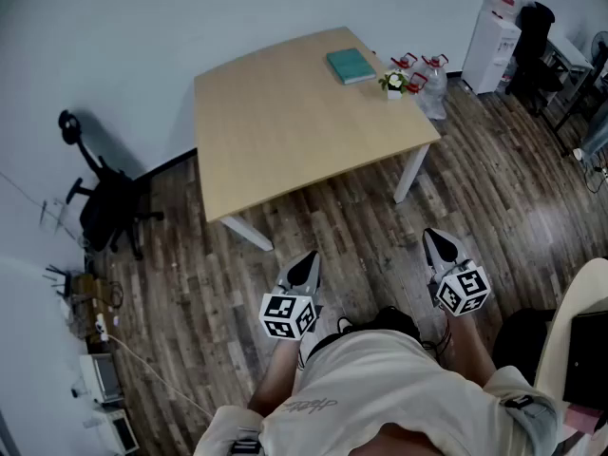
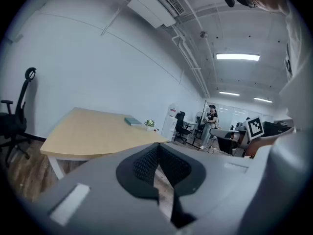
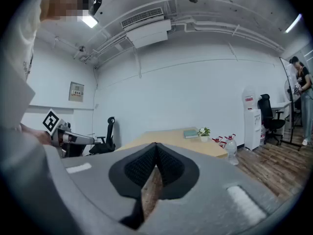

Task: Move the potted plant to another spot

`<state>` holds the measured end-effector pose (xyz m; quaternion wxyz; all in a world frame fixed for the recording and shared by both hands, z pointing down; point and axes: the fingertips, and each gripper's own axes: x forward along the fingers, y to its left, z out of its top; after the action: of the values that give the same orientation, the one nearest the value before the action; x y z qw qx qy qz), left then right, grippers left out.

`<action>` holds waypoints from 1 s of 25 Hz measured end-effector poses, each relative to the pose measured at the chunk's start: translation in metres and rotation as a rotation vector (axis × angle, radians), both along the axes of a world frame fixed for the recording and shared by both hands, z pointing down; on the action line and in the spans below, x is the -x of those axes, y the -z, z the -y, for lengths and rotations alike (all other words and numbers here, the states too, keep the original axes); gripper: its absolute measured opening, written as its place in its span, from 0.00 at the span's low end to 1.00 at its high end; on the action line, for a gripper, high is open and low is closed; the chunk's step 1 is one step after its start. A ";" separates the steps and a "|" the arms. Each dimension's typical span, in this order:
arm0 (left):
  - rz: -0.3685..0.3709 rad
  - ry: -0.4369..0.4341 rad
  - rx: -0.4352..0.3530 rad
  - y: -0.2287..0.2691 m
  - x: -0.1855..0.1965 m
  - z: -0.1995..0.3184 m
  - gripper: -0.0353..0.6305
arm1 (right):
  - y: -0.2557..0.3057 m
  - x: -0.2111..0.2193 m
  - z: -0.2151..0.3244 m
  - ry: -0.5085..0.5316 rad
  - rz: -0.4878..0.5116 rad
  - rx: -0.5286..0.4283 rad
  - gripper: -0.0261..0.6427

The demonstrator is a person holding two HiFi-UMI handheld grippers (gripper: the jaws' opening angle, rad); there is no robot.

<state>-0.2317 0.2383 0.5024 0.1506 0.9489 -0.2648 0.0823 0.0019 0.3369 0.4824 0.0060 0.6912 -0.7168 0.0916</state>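
Observation:
A small potted plant [image 1: 393,83] in a white pot stands near the far right edge of the wooden table [image 1: 285,131]; it shows small in the left gripper view [image 2: 149,124] and the right gripper view [image 3: 204,132]. My left gripper [image 1: 306,266] and right gripper [image 1: 439,245] hang over the floor well short of the table, both shut with nothing between their jaws. The tips meet in the left gripper view [image 2: 157,146] and the right gripper view [image 3: 155,145].
A teal book [image 1: 351,65] lies on the table beside the plant. Water bottles [image 1: 432,79] and a water dispenser [image 1: 494,36] stand beyond the table's right corner. A black office chair [image 1: 106,202] is at the left. A person [image 2: 212,122] stands far off.

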 end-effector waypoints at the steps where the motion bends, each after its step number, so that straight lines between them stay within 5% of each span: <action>1: -0.001 -0.005 -0.001 0.000 -0.003 -0.001 0.08 | -0.003 0.000 -0.002 0.009 -0.008 0.010 0.04; 25: 0.015 -0.072 0.018 -0.014 -0.020 -0.017 0.08 | 0.005 -0.010 -0.017 -0.072 -0.013 -0.018 0.04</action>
<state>-0.2118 0.2555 0.5164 0.1542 0.9558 -0.2307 0.0973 0.0120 0.3543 0.4776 0.0009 0.7171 -0.6923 0.0809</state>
